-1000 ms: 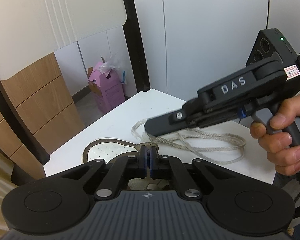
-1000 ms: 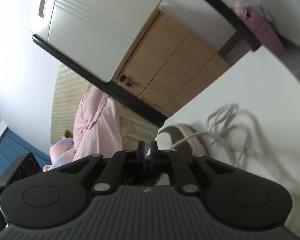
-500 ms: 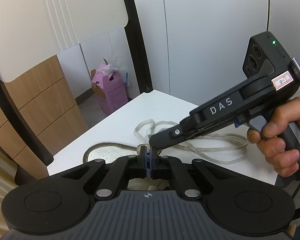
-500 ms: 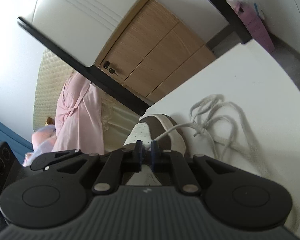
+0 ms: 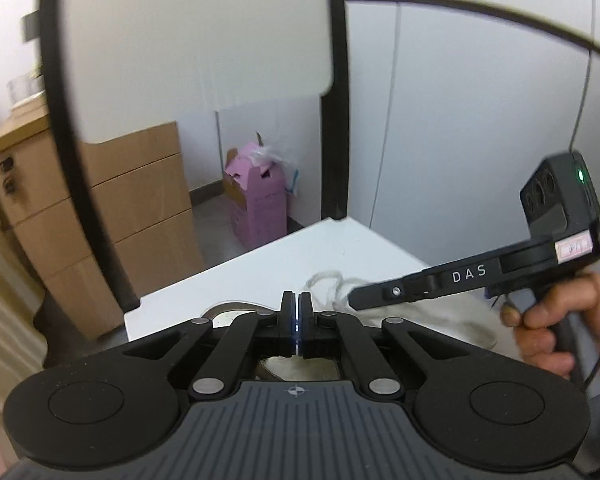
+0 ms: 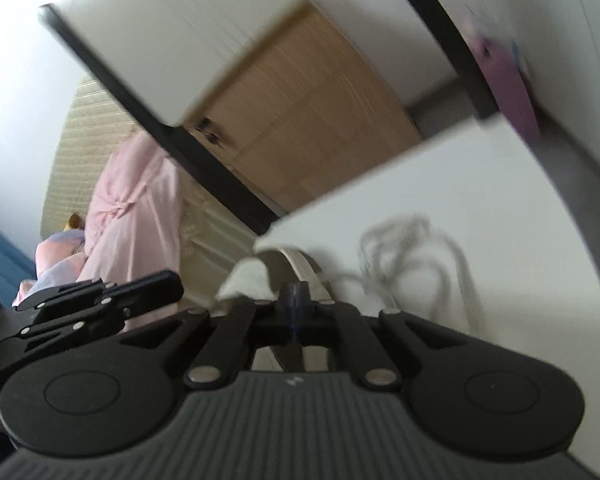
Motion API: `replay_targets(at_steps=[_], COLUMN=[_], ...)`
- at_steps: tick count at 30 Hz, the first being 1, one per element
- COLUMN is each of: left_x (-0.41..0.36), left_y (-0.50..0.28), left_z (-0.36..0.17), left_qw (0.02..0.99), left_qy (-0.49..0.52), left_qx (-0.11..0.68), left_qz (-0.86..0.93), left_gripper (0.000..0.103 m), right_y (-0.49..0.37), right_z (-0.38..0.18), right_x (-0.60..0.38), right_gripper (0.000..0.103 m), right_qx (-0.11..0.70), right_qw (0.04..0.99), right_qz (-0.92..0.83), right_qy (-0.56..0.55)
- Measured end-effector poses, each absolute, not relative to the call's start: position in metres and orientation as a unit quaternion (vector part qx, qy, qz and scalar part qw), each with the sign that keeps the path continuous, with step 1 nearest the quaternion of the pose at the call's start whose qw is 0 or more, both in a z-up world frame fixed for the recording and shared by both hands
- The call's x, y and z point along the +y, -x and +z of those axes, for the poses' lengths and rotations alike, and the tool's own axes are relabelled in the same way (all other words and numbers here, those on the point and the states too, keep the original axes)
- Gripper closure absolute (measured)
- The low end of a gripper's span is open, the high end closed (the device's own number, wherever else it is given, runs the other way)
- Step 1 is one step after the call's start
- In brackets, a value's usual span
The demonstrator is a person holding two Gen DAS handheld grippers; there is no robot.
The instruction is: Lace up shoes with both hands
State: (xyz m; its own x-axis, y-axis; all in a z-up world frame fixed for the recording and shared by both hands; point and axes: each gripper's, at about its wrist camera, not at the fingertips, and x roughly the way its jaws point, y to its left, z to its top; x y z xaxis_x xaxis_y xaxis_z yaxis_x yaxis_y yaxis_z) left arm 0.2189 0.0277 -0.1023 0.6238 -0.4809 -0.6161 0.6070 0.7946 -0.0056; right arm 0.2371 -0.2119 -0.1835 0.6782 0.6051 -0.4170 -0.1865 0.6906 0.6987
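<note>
My left gripper [image 5: 298, 312] hangs over the near end of the shoe [image 5: 235, 314], jaws pressed together; whether a strand of lace is pinched between them I cannot tell, since my own linkage hides what lies below the tips. The shoe sits at the near corner of the white table [image 5: 340, 244], toe cap toward the edge. Just right of the shoe, the loose lace [image 6: 412, 248] lies in slack loops on the tabletop. My right gripper [image 6: 295, 294] points at the shoe's tongue, jaws likewise closed, and the blur hides whether it holds anything there. To do this step well, I judge I should keep both tips low over the eyelets, draw the lace taut gently so the shoe does not slide toward the table edge, and keep the loops untangled.
</note>
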Motion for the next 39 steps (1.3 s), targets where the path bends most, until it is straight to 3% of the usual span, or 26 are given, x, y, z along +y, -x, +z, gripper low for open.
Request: replay_targets(at_steps=[5, 9, 13, 24, 39], left_x=[0.041, 0.039, 0.024, 0.013, 0.025], left_y=[-0.196, -0.173, -0.165, -0.172, -0.189], left_z=[-0.090, -0.104, -0.105, -0.141, -0.147], left_qw=[0.916, 0.921, 0.925, 0.905, 0.903], left_qy=[-0.024, 0.011, -0.014, -0.102, -0.076], left_qx=[0.320, 0.346, 0.339, 0.377, 0.382], left_qz=[-0.240, -0.179, -0.168, -0.169, -0.184], left_gripper=[0.096, 0.069, 0.059, 0.059, 0.059], right_y=[-0.241, -0.245, -0.255, -0.259, -0.247], right_z=[-0.154, -0.139, -0.138, -0.150, -0.151], right_x=[-0.193, -0.181, -0.172, -0.158, -0.151], right_gripper=[0.100, 0.100, 0.100, 0.099, 0.098], right_qx=[0.283, 0.278, 0.275, 0.269, 0.243], right_qw=[0.869, 0.868, 0.859, 0.830, 0.832], right_qz=[0.322, 0.380, 0.426, 0.485, 0.468], right_qy=[-0.248, -0.160, -0.074, 0.058, 0.168])
